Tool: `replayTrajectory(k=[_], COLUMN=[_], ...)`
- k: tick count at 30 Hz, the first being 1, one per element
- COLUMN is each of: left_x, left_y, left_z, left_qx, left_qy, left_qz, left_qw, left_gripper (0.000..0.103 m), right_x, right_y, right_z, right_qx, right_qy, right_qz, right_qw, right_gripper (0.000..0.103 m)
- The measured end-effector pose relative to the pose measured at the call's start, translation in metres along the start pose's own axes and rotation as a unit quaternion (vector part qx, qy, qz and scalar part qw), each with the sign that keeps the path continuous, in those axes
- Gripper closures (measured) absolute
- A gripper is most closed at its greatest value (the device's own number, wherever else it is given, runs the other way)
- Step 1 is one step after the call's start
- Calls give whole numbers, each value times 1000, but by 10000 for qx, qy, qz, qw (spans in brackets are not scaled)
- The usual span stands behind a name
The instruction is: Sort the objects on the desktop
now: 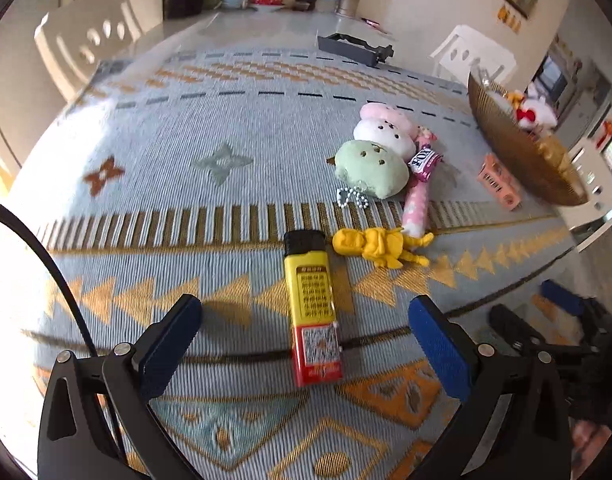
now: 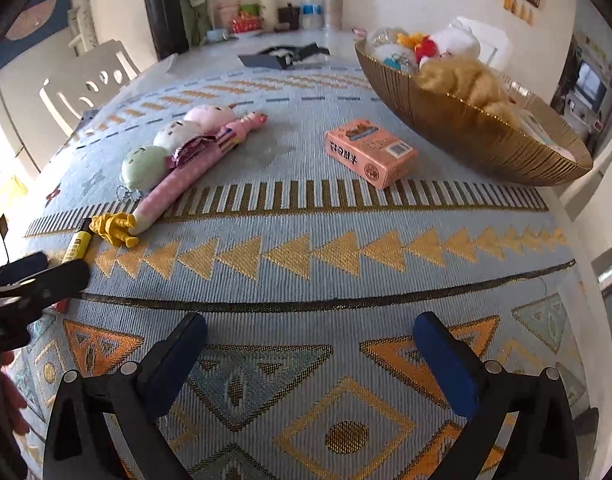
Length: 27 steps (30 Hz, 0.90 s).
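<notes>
A: Where are we? Left gripper has its jaws wide apart, nothing in them, and the yellow lighter lies flat on the patterned cloth right btwn the blue pads, black cap pointing to 12 o'clock. No contact yet, as far as we can tell.

B: Right gripper is spread open too, empty, over bare cloth. The gold bowl sits at our 1 o'clock, already holding plush toys.

A: Risks, we reckon: the lighter is slim and smooth, so if we close off-centre it probably twists or skids. The yellow figurine sits just beside the cap at 1 o'clock; pushing too far fwd likely knocks it.

B: And the cloth could bunch if our pads drag on the weave. On the carry, the bowl's rim is high, so a low swing may clip it.

A: Count w/ us. One lighter, one yellow figurine, one pink pen touching the figurine.

B: One pink snack wrapper across that pen. Three round plush heads in a row: green, white, pink, w/ a bead chain on the green one.

A: One orange card box, apart from the rest, nr the bowl. One bowl. Two grippers.

B: Toys inside the bowl: can't count, they overlap.
</notes>
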<state>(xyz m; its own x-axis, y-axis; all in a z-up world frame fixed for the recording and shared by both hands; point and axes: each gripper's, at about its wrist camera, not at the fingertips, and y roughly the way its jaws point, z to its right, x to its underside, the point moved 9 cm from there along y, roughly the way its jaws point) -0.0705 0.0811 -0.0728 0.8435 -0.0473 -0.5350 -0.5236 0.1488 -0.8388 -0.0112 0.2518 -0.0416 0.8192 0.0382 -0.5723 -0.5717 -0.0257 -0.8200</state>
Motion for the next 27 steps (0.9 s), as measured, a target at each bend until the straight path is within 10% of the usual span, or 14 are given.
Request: replayTrajectory(k=[23,27], left_x=[-1,0], left_y=[6,-2], left_z=[6,11], left_qx=[-314,-288], left_qy=[382,383], left_qz=[40,257], left_qw=[9988,9985], left_gripper=[0,30], right_x=[5,5], right_y=[1,1], right_z=[-2,-2], right_qx=[-34,-34], right_qy=[-42,-43], right_qz=[99,99], right_qw=[9999,9999], right_gripper=[0,0])
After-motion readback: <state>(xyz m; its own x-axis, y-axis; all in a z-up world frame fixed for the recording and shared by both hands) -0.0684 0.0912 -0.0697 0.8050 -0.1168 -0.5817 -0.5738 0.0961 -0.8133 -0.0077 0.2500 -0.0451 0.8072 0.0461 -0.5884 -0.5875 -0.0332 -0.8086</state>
